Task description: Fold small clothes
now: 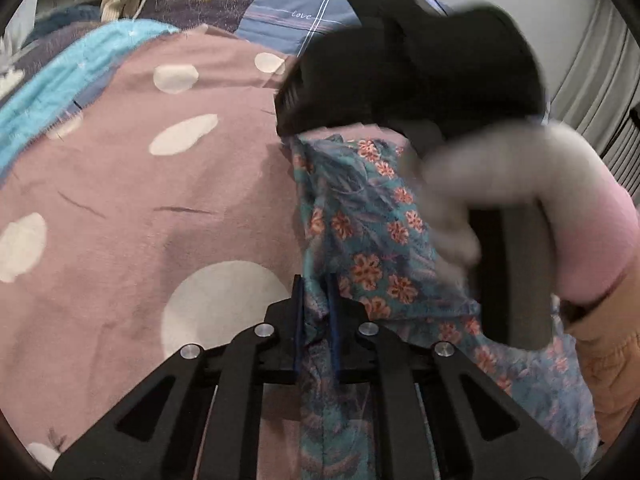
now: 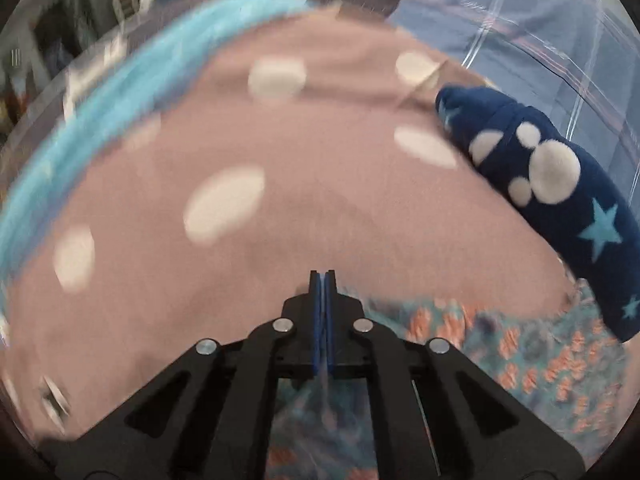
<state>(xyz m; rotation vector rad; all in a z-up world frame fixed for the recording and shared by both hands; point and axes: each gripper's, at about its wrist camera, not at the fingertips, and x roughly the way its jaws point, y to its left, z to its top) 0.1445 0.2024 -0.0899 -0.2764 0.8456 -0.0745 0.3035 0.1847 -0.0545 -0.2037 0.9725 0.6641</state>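
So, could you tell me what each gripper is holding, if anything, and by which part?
The left gripper pinches a bunched fold of the floral garment. The right gripper is shut with floral fabric seemingly trailing below; which part cannot be told.

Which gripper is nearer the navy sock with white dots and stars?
Right. The navy sock lies ahead and to the right of the right gripper. The left gripper grips the floral garment; its view shows no sock.

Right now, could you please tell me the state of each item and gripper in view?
Left gripper: shut on the floral garment.
Right gripper: shut; blurred floral cloth shows behind its jaws.
Floral garment: bunched, partly lifted, not folded.
Navy star sock: lying loose on the bedspread.
Pink dotted bedspread: spread out, lightly creased.
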